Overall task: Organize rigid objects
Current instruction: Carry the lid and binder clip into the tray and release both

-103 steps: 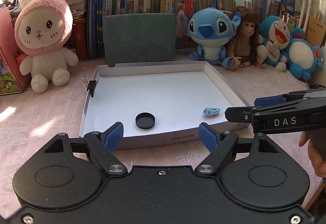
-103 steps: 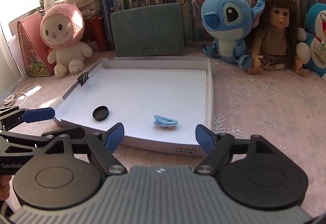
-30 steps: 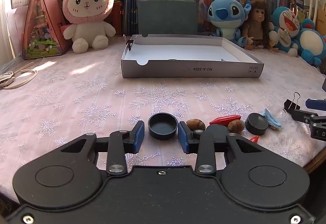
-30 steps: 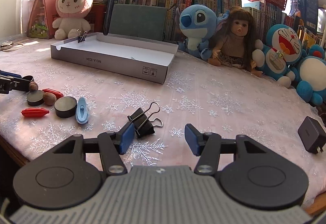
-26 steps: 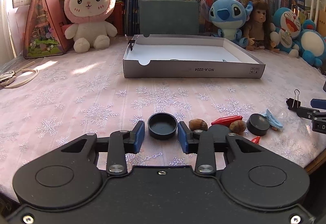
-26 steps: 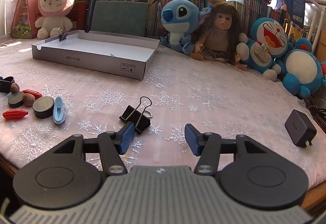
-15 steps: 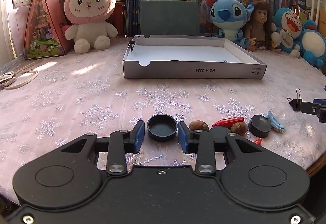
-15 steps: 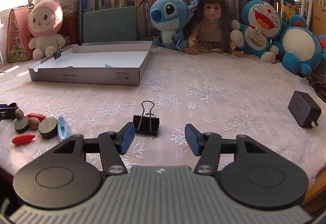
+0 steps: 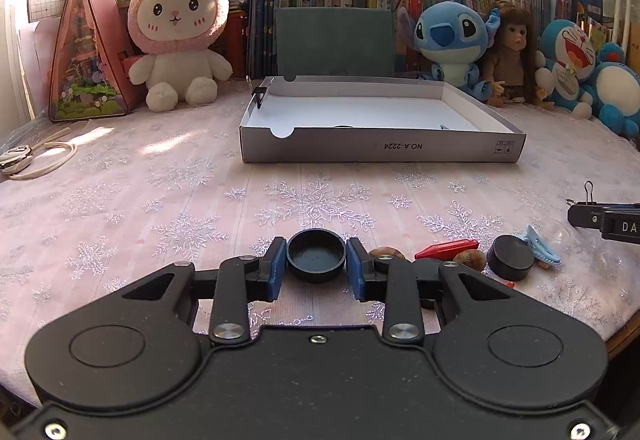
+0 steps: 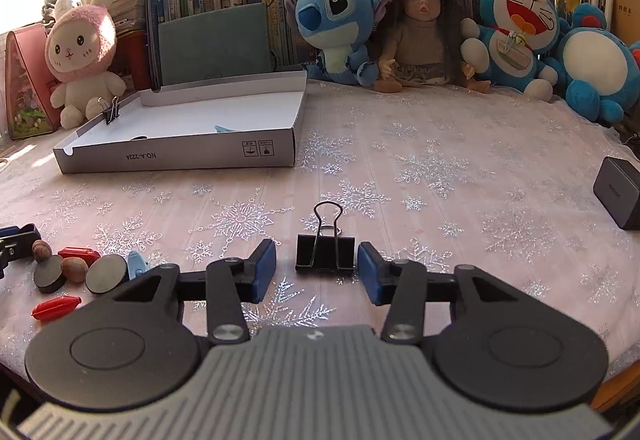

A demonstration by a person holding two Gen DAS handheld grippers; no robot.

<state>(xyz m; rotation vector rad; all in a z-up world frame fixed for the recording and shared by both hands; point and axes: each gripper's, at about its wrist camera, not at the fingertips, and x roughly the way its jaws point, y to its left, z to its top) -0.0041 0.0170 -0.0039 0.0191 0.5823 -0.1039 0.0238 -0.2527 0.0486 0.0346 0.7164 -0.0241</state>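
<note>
Left gripper (image 9: 316, 268): jaws have just been closing, and the blue pads now sit against both sides of the round black plastic cap (image 9: 316, 258), open side up. Pinch looks made. The cap rests on the pink snowflake tablecloth (image 9: 160, 200); I can't tell if it has left the cloth.

Just right of its fingers is a loose heap: a brown nut (image 9: 386, 252), a red plastic spindle piece (image 9: 446, 249), a solid black disc (image 9: 510, 262) and a pale blue plastic hair clip (image 9: 540, 246). All are untouched.

Straight ahead of the fingers, well apart, is the shallow grey cardboard box with a white inside (image 9: 380, 150). Small items already lie in it, mostly hidden by the front wall.

Right gripper (image 10: 316, 272): jaws have just been closing around the black metal binder clip (image 10: 325, 252). The clip stands between the pads with its wire handles pointing away. A gap shows on each side, so there is no contact and no grip yet.

Step in hand, as I judge it: a paired pick-up, one object per gripper, both bound for the box.

Next move:
- Right pads must meet the clip's flat black sides squarely, or it may twist out.
- Then lift both clear of the cloth, carry forward over the near wall, and spread the jaws low inside.
- The cap's round rim could roll out of a loose pinch.
</note>
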